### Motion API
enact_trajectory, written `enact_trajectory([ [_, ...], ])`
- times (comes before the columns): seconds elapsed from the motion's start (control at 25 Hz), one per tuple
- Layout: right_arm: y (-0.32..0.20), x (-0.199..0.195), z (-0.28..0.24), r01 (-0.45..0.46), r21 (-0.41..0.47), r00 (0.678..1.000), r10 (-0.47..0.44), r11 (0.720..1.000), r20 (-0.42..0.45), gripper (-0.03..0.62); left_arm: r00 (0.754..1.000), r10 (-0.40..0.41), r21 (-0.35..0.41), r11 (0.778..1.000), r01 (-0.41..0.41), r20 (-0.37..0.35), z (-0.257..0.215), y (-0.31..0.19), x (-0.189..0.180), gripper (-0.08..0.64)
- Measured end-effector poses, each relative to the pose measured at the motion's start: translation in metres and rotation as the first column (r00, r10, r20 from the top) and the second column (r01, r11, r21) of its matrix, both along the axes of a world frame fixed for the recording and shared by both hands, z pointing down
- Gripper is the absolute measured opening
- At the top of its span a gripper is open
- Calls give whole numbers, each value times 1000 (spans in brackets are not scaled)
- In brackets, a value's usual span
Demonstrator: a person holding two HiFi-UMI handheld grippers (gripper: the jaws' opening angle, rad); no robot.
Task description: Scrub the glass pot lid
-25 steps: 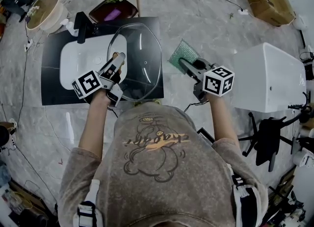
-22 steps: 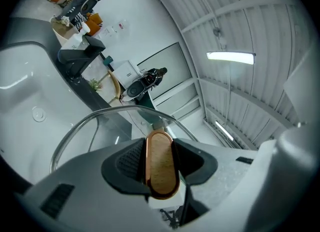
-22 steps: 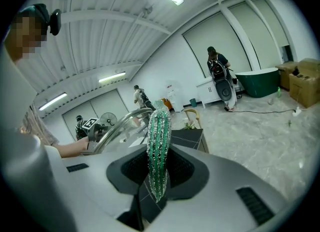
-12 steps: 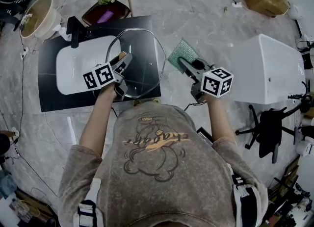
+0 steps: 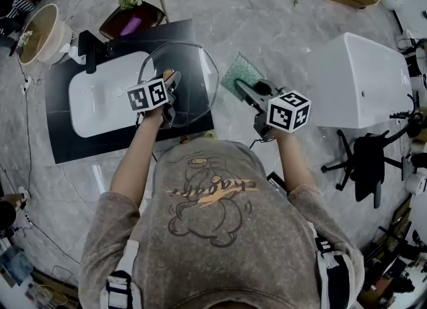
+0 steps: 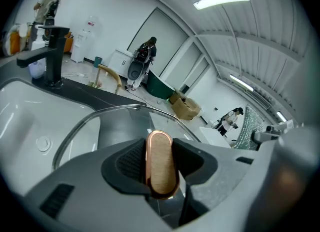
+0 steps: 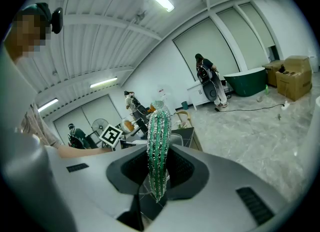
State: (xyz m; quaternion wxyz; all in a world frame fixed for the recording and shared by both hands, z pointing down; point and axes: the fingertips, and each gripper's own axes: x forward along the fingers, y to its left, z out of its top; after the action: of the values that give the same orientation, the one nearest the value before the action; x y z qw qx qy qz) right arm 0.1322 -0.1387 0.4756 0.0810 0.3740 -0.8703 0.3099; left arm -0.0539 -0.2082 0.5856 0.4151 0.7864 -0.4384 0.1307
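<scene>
Over the black counter (image 5: 60, 142), right of the sink (image 5: 100, 101), the left gripper (image 5: 170, 82) was clamped on the lid's (image 5: 198, 77) knob (image 6: 161, 163). Just beside it, the right gripper (image 5: 244, 88) pinched a green sponge (image 5: 239, 72).

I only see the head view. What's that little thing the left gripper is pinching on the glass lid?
Observer: In the left gripper view, the left gripper is shut on the handle of the glass lid: a copper-coloured oval standing upright.
Operator: How is the green pad held?
Observer: The right gripper view shows the right gripper clamping the green pad edge-on, so you'd see only its thin side.
</scene>
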Motion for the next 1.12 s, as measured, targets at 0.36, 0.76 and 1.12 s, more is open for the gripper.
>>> enact_trajectory([
  [0.36, 6, 3, 7, -29, -10, 1000, 29, 1000, -6, 87, 984, 56, -22, 998, -53, 170, 39, -8, 15, 170],
  [0.76, 17, 12, 13, -66, -29, 998, 66, 997, -5, 87, 963, 67, -37, 998, -59, 260, 59, -11, 20, 170],
  [1.12, 24, 9, 19, -59, -48, 998, 59, 997, -8, 87, 959, 54, -44, 998, -43, 278, 64, -13, 23, 170],
])
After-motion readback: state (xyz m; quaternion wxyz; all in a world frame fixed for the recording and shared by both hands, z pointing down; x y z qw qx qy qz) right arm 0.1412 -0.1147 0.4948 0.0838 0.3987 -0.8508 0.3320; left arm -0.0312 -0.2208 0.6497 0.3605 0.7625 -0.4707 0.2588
